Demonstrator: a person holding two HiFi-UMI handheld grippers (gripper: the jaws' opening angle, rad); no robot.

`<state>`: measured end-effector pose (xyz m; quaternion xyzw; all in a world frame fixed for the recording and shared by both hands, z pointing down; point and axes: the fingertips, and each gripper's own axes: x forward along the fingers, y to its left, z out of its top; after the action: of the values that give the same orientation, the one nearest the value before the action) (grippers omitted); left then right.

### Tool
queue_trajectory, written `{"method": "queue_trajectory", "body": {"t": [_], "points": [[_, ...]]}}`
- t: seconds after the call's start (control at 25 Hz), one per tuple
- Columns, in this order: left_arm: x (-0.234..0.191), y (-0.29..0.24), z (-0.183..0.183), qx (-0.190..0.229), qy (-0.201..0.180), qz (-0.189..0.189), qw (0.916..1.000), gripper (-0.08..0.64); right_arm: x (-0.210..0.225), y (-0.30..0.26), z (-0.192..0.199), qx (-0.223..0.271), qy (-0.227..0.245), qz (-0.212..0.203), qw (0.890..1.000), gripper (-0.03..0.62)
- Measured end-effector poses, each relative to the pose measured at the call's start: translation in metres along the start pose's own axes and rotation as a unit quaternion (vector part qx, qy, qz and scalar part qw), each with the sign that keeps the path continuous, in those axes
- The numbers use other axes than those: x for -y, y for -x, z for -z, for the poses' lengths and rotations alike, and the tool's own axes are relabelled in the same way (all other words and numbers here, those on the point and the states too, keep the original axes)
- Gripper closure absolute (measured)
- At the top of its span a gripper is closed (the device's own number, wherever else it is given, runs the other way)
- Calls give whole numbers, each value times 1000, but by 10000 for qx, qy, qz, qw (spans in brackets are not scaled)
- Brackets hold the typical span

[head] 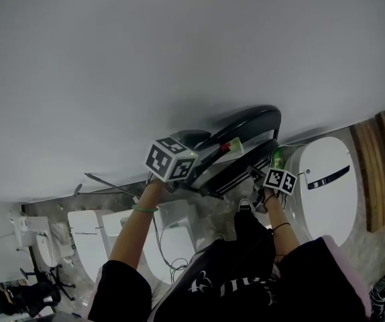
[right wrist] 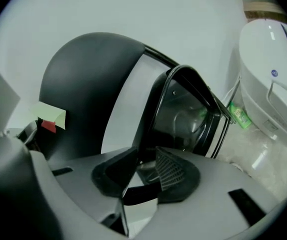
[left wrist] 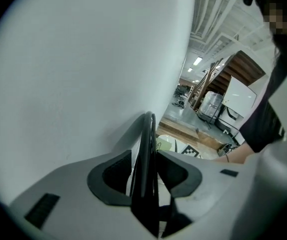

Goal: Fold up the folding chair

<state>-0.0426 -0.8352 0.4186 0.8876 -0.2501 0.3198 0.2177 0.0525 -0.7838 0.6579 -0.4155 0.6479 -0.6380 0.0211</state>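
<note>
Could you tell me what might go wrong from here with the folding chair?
The left hand-held gripper only loosely straddles the thin black rim of the folding chair, which may slip or drop. The right hand-held gripper stands open, gripping nothing, so gives little backup. If the chair swings, it could hit the white appliance close by.

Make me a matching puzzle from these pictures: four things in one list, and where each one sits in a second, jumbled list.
Things:
1 black folding chair
2 pale green paper note
3 white rounded plastic appliance
4 left gripper

Places:
A stuck on the chair's dark back
B jaws astride the chair's thin edge
C between the left gripper and the right gripper
D right of the chair in the head view

Pairs: 1-C, 2-A, 3-D, 4-B
</note>
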Motion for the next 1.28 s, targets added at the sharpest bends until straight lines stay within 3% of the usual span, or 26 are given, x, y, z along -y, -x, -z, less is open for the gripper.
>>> {"method": "queue_trajectory", "body": {"t": [0.16,0.32,0.44,0.68,0.96,1.16,1.28], "points": [[-9,21,-14,724,417,-278,9961,420,-5,25,-10,118,353,120,9992,489],[-7,67,-33,1714,998,-231,9799,420,-36,55,-13,254,979,14,9949,489],[10,98,-34,2145,1022,-201,9711,420,-68,76,-10,409,1492,-126,9879,489],[50,133,17,2118,679,-667,9727,422,-118,103,19,550,2076,-408,9758,491],[105,165,100,2188,1018,-623,9685,482,-158,121,88,604,2156,-678,9723,512],[124,197,156,2320,1237,-785,9616,545,-174,142,153,794,2016,-662,9740,540],[140,209,184,2357,1350,-675,9600,551,-182,161,196,851,1977,-752,9736,549]]}}
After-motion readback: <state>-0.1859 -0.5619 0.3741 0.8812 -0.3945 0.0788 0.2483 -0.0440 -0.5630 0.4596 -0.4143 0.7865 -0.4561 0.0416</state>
